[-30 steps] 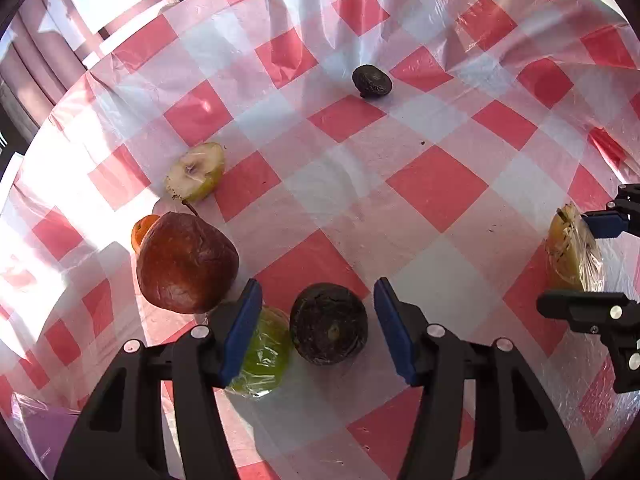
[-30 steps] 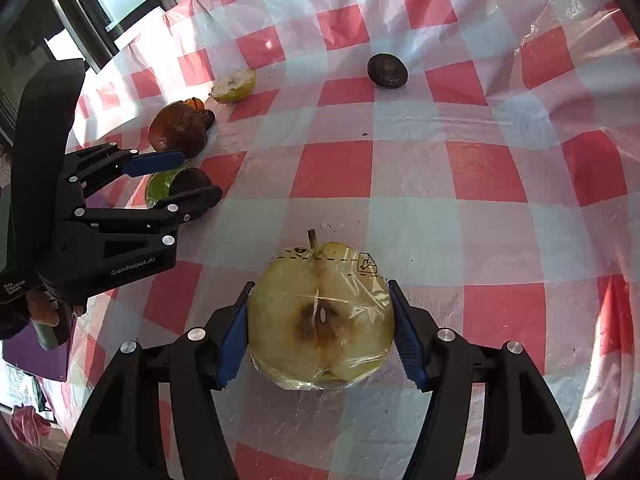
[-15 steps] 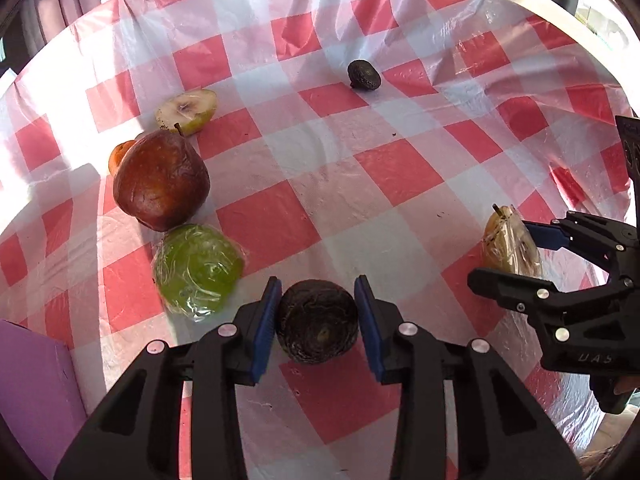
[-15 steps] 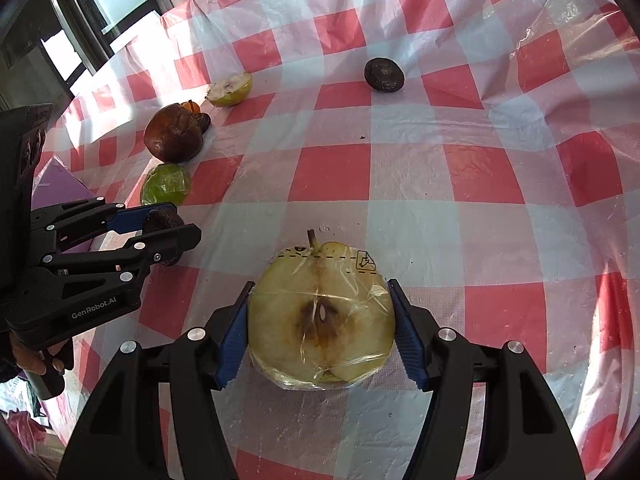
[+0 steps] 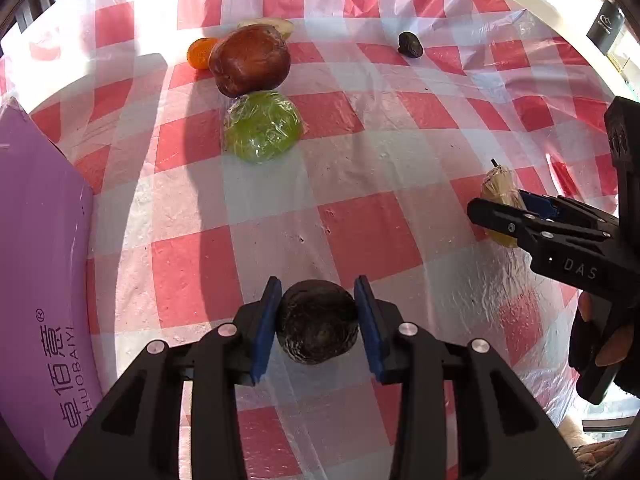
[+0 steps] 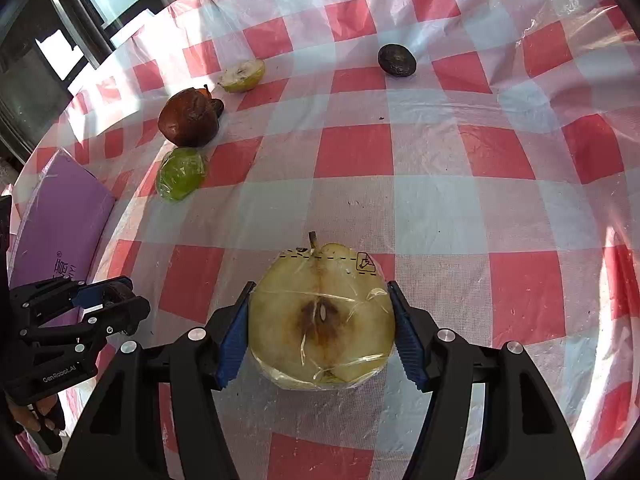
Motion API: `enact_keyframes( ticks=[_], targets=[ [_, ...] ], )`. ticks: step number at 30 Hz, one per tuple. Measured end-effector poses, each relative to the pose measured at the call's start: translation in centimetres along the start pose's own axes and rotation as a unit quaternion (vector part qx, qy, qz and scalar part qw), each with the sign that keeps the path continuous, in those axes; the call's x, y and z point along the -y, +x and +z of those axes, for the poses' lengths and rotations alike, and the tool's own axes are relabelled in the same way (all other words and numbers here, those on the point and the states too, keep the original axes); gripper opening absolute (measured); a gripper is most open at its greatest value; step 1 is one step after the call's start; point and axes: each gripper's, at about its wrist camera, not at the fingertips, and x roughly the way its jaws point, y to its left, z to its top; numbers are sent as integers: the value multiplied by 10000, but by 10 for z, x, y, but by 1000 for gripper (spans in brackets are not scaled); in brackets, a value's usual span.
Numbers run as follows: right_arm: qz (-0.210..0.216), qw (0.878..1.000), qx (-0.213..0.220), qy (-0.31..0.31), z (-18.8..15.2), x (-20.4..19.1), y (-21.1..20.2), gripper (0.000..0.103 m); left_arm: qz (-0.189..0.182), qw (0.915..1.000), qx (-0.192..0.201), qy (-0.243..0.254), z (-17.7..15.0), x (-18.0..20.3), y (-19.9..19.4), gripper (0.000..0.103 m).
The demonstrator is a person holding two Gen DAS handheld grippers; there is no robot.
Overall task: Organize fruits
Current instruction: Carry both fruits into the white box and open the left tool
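My left gripper (image 5: 317, 322) is shut on a dark wrinkled round fruit (image 5: 317, 330) and holds it above the checked tablecloth. My right gripper (image 6: 320, 326) is shut on a plastic-wrapped half apple (image 6: 322, 316), cut face up; it also shows in the left wrist view (image 5: 500, 196). On the cloth lie a wrapped green fruit (image 5: 262, 126), a big brown fruit (image 5: 250, 60), a small orange fruit (image 5: 200, 53), a pale half pear (image 6: 243, 76) and a small dark fruit (image 6: 397, 60).
A purple box (image 5: 44, 272) stands at the table's left edge, close to my left gripper. The red and white cloth (image 6: 440, 184) is covered in crinkled clear plastic. Windows lie beyond the far left edge.
My left gripper closed on the dark fruit beside the green one, then drew back with it toward the purple box. My right gripper kept holding the half apple in place.
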Motion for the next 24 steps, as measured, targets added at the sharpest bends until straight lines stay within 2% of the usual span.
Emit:
enact_keyframes(
  ticks=[4, 11, 24],
  targets=[
    [53, 9999, -57, -80, -8, -17, -1, 62, 9, 10000, -43, 22, -9, 4, -7, 38],
    [36, 9999, 21, -166, -21, -46, -15, 62, -128, 9992, 14, 387, -25, 13, -27, 38],
    [-248, 9994, 193, 171, -51, -87, -44, 62, -566, 9911, 608, 1037, -24, 7, -87, 38]
  ],
)
